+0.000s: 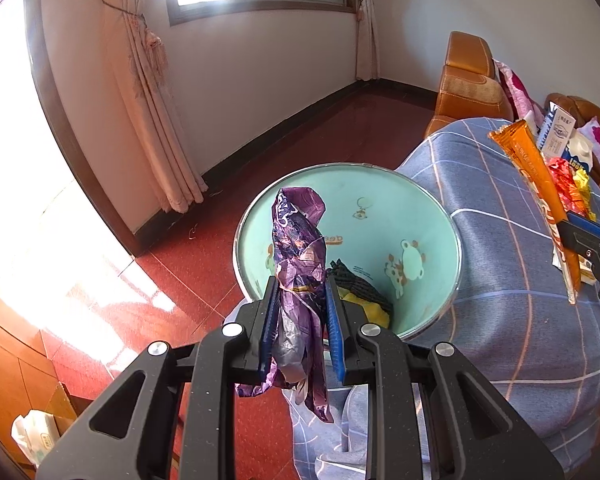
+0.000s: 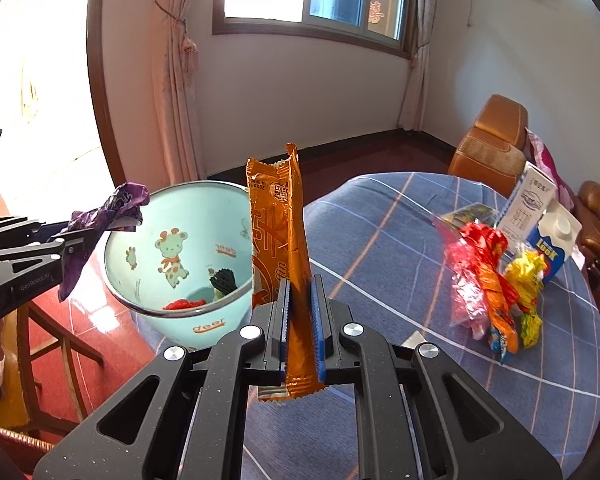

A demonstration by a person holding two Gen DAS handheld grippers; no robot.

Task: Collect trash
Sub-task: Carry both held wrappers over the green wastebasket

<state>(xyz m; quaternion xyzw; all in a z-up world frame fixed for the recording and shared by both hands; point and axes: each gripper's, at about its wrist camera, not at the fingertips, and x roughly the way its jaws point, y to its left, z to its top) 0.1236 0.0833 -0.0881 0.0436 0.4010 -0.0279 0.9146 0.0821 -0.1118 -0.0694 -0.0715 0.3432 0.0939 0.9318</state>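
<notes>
Holding two pieces of trash: your left gripper [image 1: 300, 300] pinches a crumpled purple wrapper [image 1: 298, 264] over the teal bin [image 1: 428, 216], and your right gripper [image 2: 300, 312] clamps an upright orange wrapper [image 2: 278, 240] beside the bin, above the blue checked tablecloth [image 2: 380, 240].

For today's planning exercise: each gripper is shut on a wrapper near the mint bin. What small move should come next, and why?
Probably open the left gripper: its purple wrapper seems to hang over the bin mouth, so it should drop in. The right gripper holds the orange wrapper beside the bin.
</notes>
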